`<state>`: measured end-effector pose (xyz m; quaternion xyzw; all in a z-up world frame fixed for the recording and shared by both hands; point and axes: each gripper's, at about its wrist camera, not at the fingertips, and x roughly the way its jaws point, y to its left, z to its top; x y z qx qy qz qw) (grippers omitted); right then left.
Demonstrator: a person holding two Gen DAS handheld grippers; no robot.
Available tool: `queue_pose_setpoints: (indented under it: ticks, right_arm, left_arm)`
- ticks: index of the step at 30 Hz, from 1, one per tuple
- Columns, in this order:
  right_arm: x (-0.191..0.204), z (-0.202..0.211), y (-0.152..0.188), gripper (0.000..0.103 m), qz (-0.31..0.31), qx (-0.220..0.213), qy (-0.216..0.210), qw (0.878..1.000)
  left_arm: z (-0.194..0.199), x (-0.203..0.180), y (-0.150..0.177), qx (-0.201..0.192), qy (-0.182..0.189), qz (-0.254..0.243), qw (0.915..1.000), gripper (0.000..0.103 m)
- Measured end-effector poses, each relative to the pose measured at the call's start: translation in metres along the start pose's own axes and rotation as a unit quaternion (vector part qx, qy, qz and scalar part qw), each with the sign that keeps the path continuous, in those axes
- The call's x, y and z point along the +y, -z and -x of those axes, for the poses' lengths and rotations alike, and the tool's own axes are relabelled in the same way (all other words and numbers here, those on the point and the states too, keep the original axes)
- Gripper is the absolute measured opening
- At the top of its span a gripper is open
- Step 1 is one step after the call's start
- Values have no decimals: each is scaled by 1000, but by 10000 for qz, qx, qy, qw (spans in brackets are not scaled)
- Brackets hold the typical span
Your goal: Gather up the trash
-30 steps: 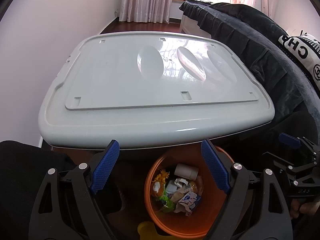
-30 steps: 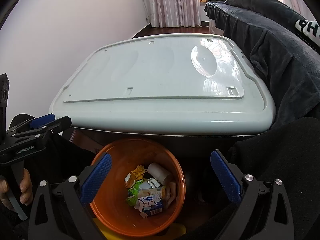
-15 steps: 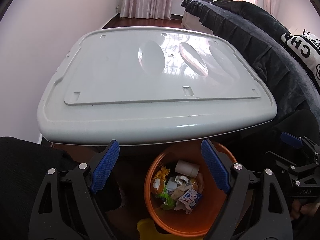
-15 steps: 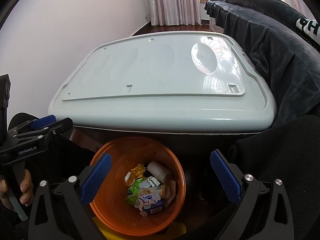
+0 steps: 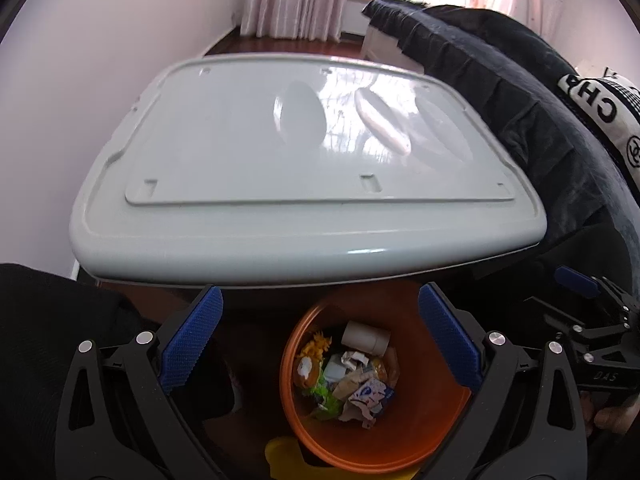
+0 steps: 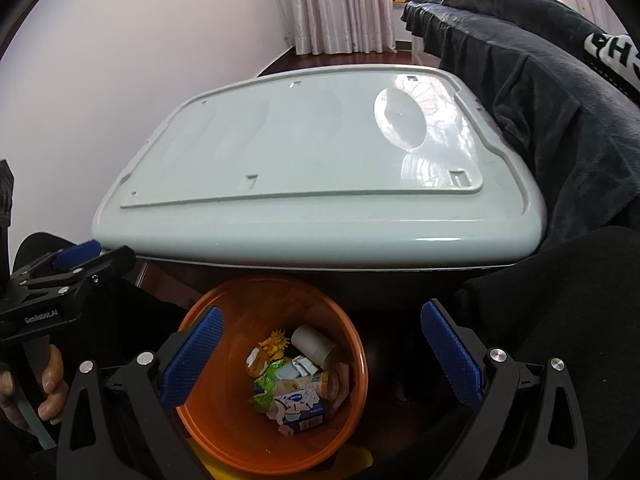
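Crumpled wrappers (image 5: pixel 352 384), a carton (image 6: pixel 300 404), perhaps a paper tube, fill the round orange bin (image 5: pixel 436 424); left gripper (image 5: pixel 320 344) and right gripper (image 6: pixel 322 356) gape empty.

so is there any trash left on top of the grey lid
No, the grey lid shows a bare top in the right wrist view, and the trash sits in the orange bin below it.

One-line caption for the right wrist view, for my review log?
Open right gripper above an orange bin holding cartons, wrappers and a paper roll, in front of a bare pale lid.
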<state>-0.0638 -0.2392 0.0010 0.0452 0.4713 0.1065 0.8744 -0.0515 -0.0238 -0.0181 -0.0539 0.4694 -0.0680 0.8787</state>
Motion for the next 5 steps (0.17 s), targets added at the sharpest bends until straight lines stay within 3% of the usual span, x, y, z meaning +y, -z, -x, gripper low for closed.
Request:
queue_pose_setpoints:
  ticks: [5]
  right_arm:
    - [0, 0, -1, 97, 9, 1, 53, 10000]
  left_arm:
    - [0, 5, 1, -48, -120, 92, 9999, 96]
